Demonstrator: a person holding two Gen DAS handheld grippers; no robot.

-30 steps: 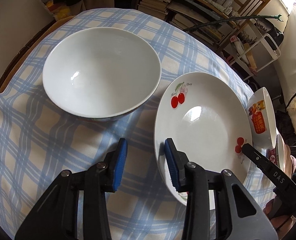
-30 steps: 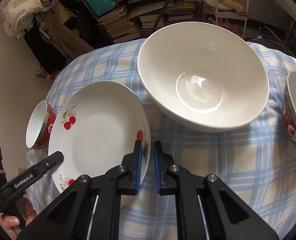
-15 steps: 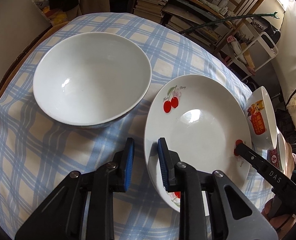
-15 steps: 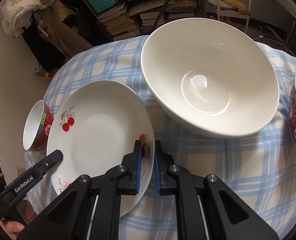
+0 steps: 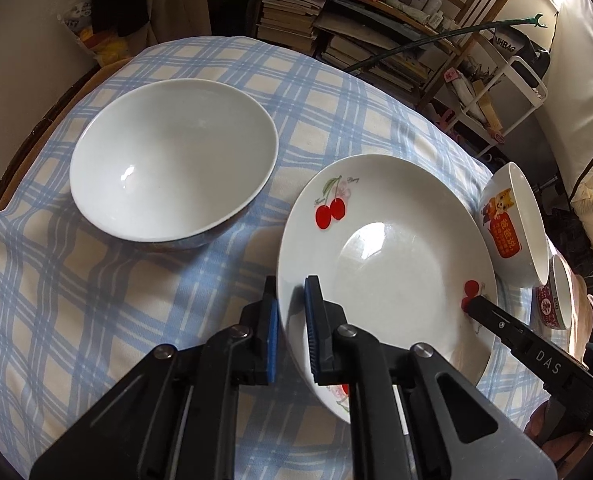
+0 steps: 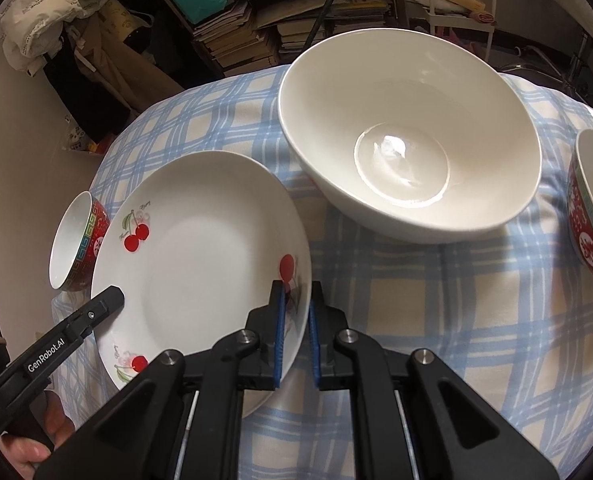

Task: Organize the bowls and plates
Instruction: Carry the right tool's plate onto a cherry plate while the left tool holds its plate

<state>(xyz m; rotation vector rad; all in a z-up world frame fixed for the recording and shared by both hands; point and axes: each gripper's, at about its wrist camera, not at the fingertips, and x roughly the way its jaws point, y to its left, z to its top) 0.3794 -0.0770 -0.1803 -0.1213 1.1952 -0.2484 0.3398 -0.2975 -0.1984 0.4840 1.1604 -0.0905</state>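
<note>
Both the left hand-held gripper (image 5: 290, 320) and the right hand-held gripper (image 6: 296, 320) pinch opposite rims of the cherry plate (image 5: 396, 256); lift evenly, keeping it level, clear of the white bowl (image 5: 172, 160).

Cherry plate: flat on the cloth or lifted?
Cannot tell. Both hand-held grippers straddle the cherry plate rim, left and right on opposite edges, but neither view shows whether its underside has left the tablecloth.

White cherry-printed plate (image 5: 396, 256), plain white bowl (image 5: 172, 160), blue-and-cream checked tablecloth (image 5: 76, 304), red patterned small bowl (image 6: 82, 246) at left of the right-wrist frame
</note>
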